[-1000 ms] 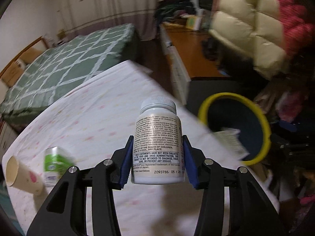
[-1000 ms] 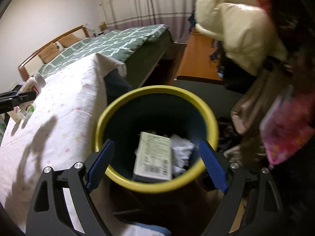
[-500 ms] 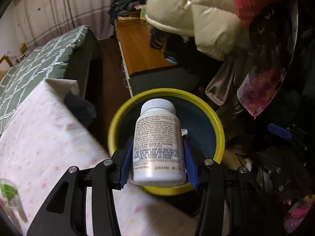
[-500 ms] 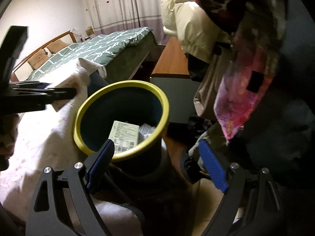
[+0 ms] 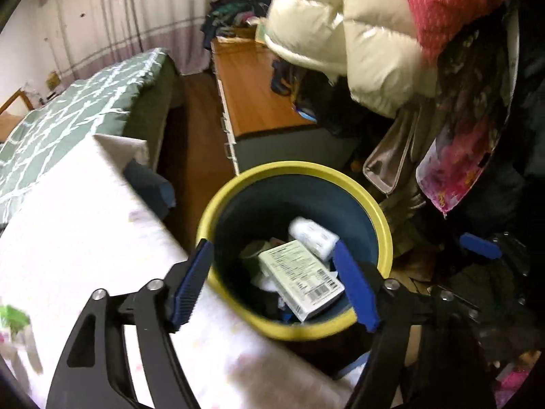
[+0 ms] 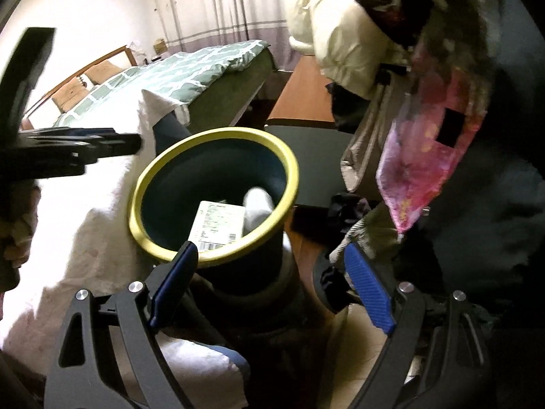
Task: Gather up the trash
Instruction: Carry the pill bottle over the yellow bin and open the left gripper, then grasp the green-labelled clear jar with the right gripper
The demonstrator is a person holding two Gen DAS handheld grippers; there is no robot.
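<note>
Bedroom clutter frames everything: a green checked bed (image 5: 68,109) behind, coats hanging to the right, and the white spotted tablecloth (image 5: 78,238) running up to a yellow-rimmed bin (image 5: 381,225) just past its edge. A second ago your left gripper (image 5: 272,283) was clamped on a white pill bottle (image 5: 313,235) above the table; half a second ago you had carried it over the bin. Now the jaws are opening with nothing between the blue pads, and the bottle shows as a blurred white shape inside the bin, beside the pale carton (image 5: 301,283) already lying there. It looks to be dropping or only just landed, so treat that piece of trash as delivered. Your right gripper (image 6: 269,289) hangs spread wide and empty, low beside the bin's outer wall, gripping nothing. For the task, one item is done and your left hand is free; a green-and-white packet (image 5: 13,320) shows, blurred, at the table's near left edge, so that is probably your next pickup. Before you reach, clear the bin's rim so the open fingers do not catch it.
</note>
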